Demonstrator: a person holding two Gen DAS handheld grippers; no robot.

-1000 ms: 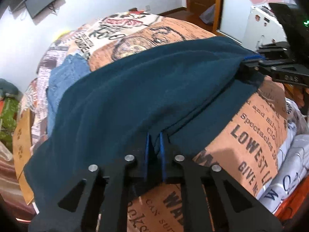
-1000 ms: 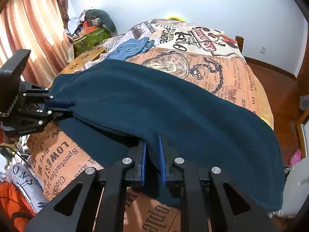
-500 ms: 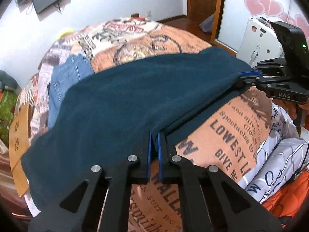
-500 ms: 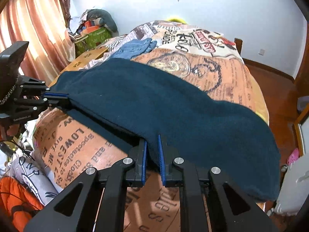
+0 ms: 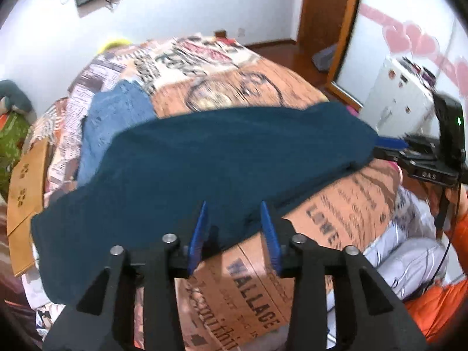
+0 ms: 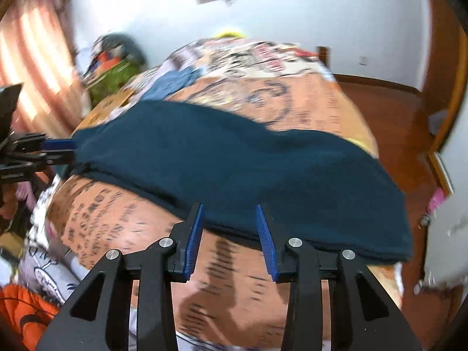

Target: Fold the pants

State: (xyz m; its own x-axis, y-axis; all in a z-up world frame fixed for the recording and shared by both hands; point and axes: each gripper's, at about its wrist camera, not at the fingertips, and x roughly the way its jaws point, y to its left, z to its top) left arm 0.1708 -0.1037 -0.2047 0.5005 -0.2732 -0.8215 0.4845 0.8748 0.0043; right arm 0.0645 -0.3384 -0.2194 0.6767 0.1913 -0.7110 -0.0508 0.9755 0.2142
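Dark teal pants [image 5: 219, 158] lie folded lengthwise across the printed bed cover [image 5: 254, 295]. My left gripper [image 5: 235, 222] hangs over their near edge. Its jaws are opening, and the hem lies loose between the blue pads [image 5: 199, 234] without being pressed. In the right wrist view the pants [image 6: 234, 163] stretch from left to right. My right gripper [image 6: 229, 222] is above their near edge, jaws also opening, with the cloth free below them. Each gripper shows in the other's view, at the pants' far corner: the right gripper [image 5: 390, 143] and the left gripper [image 6: 57, 149].
Blue jeans [image 5: 117, 117] lie further back on the bed. A cardboard box [image 5: 26, 187] sits at the bed's left side and a white cabinet [image 5: 395, 96] stands to the right. An orange sleeve [image 5: 438, 301] and white bedding [image 5: 409, 257] are near the front edge. Curtains [image 6: 29, 58] hang at the left.
Both grippers were shut on the pants' near edge and now stand apart, with the cloth let go. The left gripper has risen and the right has drawn back a little.
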